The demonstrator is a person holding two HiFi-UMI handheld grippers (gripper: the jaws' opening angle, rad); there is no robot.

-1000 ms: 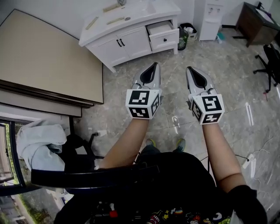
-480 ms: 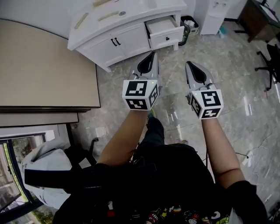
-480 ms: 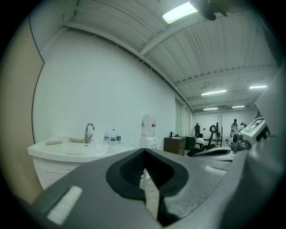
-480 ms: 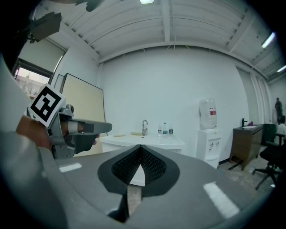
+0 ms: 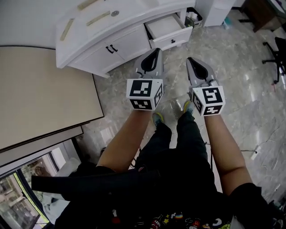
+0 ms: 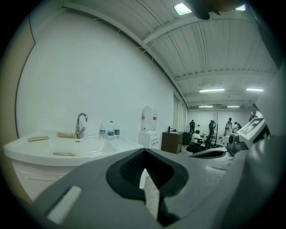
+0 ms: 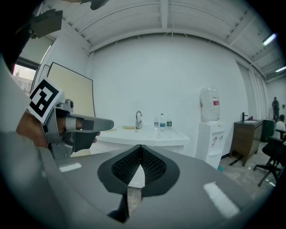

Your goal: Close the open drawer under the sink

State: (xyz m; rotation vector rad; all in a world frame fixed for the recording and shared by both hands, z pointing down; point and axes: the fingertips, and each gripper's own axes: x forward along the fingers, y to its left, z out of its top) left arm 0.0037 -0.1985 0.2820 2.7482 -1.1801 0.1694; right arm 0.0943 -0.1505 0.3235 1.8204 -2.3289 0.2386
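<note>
A white vanity (image 5: 89, 42) stands against a white wall, and everything here sits around it. Its drawer (image 5: 166, 27) is at the vanity's right end, just under the countertop (image 5: 134, 13), pulled out toward the person so the pale inside shows; beside it are 2 cabinet doors with black handles (image 5: 111, 48). On the countertop lie a few tan strips (image 5: 98, 18), and behind the basin stand a chrome faucet (image 6: 81, 123) and 3 water bottles (image 6: 110, 129). The floor (image 5: 250, 89) in front of the vanity is glossy grey marble-look tile that catches reflections. To the vanity's right stand a small bin (image 5: 195, 19) and a white water dispenser (image 7: 210, 129), then a brown desk (image 5: 259, 11) and a black office chair (image 5: 279, 53) farther off. To the vanity's left leans a large beige panel (image 5: 40, 98). The hall is long, with a ribbed white ceiling (image 6: 214, 49) and strip lights, and people (image 6: 210, 127) stand far beyond the vanity's right side. The left gripper (image 5: 155, 53) and the right gripper (image 5: 190, 61) are held side by side in front of the vanity, pointing at its drawer end and touching nothing. Each has its tongs pressed together with nothing between them.
</note>
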